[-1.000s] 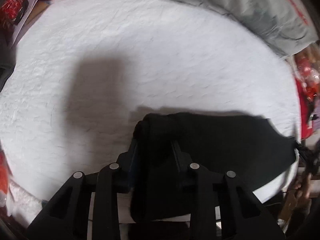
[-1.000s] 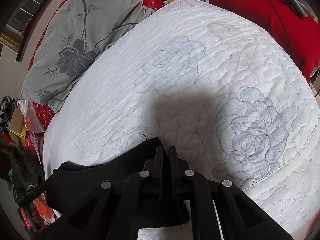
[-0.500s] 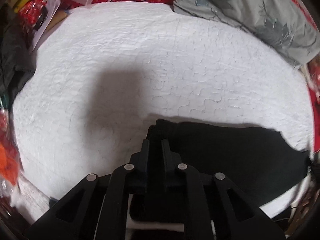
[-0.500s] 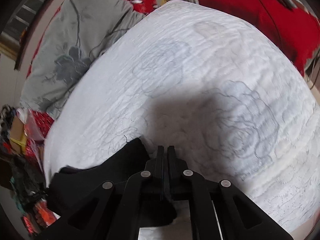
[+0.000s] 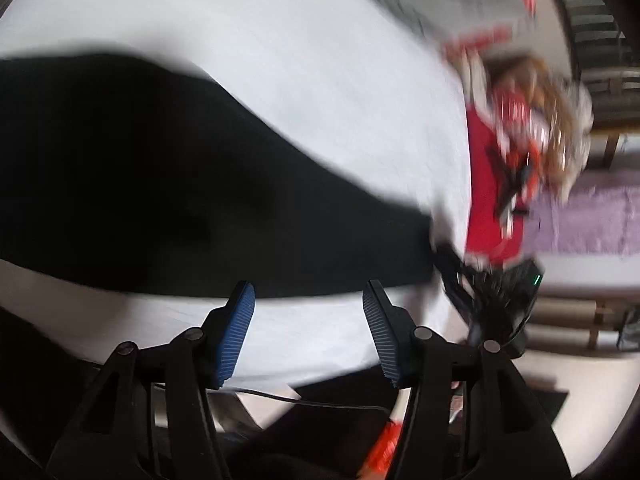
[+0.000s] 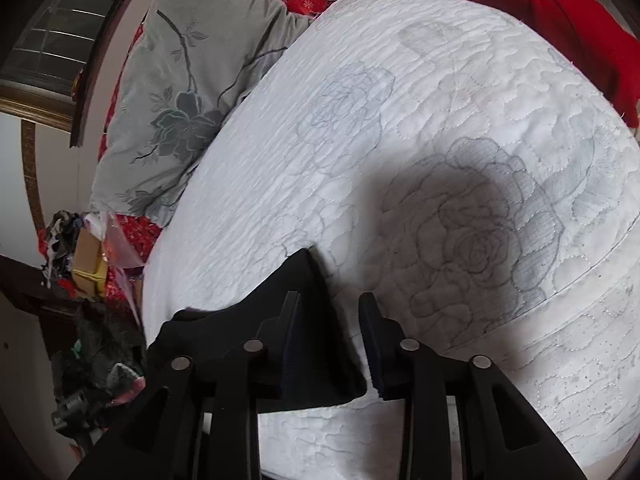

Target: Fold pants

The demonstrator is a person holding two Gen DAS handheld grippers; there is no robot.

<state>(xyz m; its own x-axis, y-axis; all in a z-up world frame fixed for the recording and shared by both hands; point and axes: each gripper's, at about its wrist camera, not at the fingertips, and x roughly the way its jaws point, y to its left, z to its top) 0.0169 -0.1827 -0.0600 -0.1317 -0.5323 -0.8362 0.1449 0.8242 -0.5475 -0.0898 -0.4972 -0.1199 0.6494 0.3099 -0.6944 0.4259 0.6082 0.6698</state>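
Black pants (image 5: 168, 184) lie flat on the white quilted bed (image 5: 320, 92); the left wrist view is motion-blurred. My left gripper (image 5: 306, 300) is open and empty, just in front of the pants' near edge. In the right wrist view a corner of the pants (image 6: 296, 320) lies on the bed (image 6: 440, 128). My right gripper (image 6: 330, 312) is open, its left finger over the cloth and its right finger over bare quilt, holding nothing.
A grey flowered pillow (image 6: 188, 104) lies at the bed's far left. Red fabric (image 6: 560, 20) borders the far right. Clutter (image 6: 80, 248) sits beside the bed's left edge. In the left wrist view red items (image 5: 516, 152) and a black tangle (image 5: 492, 288) lie off the bed's right side.
Both grippers have opened and let go of the pants. The left gripper has swung quickly to the right along the pants. The right gripper has stayed near the pants' corner.
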